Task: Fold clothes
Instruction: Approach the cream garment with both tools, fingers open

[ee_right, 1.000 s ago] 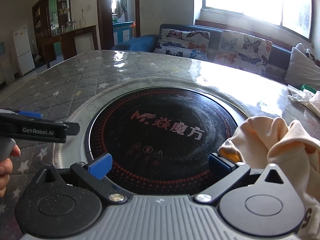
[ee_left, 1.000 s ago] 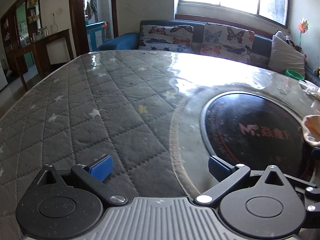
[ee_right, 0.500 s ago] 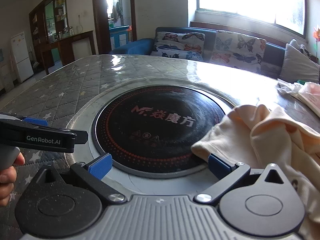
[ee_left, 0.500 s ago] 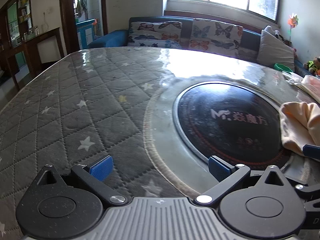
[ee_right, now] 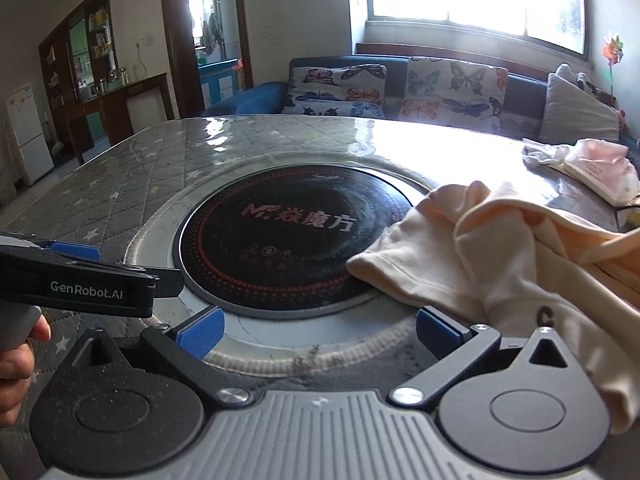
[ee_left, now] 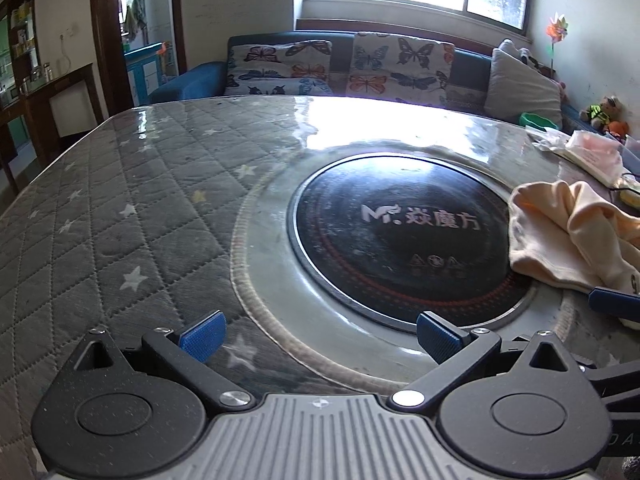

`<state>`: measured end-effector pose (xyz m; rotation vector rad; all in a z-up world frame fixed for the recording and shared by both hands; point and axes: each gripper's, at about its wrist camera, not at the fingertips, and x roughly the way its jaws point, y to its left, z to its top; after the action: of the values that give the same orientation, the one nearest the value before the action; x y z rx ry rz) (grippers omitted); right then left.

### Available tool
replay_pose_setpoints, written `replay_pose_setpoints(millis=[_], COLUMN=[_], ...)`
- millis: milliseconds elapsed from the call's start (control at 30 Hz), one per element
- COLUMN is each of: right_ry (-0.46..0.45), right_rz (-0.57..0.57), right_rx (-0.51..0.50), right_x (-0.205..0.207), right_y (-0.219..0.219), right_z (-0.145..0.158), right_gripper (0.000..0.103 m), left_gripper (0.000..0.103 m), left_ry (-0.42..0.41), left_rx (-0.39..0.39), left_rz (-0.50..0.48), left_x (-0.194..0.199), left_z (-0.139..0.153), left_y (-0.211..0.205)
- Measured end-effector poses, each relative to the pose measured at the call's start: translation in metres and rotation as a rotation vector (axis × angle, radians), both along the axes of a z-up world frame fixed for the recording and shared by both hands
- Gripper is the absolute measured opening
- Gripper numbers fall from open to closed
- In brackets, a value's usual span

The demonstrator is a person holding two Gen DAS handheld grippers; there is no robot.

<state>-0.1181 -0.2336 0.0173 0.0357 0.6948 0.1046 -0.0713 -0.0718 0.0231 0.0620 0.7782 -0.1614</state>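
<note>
Right wrist: pink packet [ee_right: 596, 168] behind peach garment [ee_right: 500, 256], nothing betw.

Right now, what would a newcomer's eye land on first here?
The round black cooktop with its red-dotted ring, set in the middle of the quilted grey table cover. Then the crumpled peach garment at its right edge, beside the open right gripper.

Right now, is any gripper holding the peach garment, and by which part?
Nothing is held: the left gripper and the right gripper are open, beside the peach garment.
</note>
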Motion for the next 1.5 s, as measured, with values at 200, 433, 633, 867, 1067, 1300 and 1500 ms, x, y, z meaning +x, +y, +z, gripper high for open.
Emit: replay_pose_setpoints(millis=[200,433,633,867,1067,1300,1500], right_ry=[-0.001,-0.002,-0.011,-0.012,-0.009,-0.005,-0.001], right_rz=[-0.022,-0.041,-0.054,-0.078,-0.108,-0.142,-0.172], right_rx=[0.003,-0.005,-0.004,-0.002,-0.006,-0.002,0.007], right_x=[-0.013,-0.027,-0.038,-0.049,-0.058,-0.068,-0.074], right_y=[-0.008,-0.017,-0.023,-0.032,-0.043,-0.055,-0.065], right_z=[0.001,0.003,0.006,0.008,0.009,0.007,0.005], right_gripper=[0.103,0.103,0.103,0.103,0.103,0.103,0.103], left_gripper=[0.103,0.103,0.103,0.103,0.103,0.103,0.103], left_ry=[0.010,0.025,0.031,0.046,0.058,0.063,0.063], left_rx=[0.003,0.010,0.010,0.015,0.019,0.022,0.028], left_rz=[-0.029,-0.066,-0.108,-0.155,-0.187,-0.222,-0.252], left_x=[-0.008,-0.015,-0.022,-0.029,-0.033,-0.037,-0.039], left_z=[0.000,0.000,0.001,0.000,-0.001,0.000,0.001], left_y=[-0.008,-0.020,-0.033,-0.049,-0.060,-0.072,-0.082])
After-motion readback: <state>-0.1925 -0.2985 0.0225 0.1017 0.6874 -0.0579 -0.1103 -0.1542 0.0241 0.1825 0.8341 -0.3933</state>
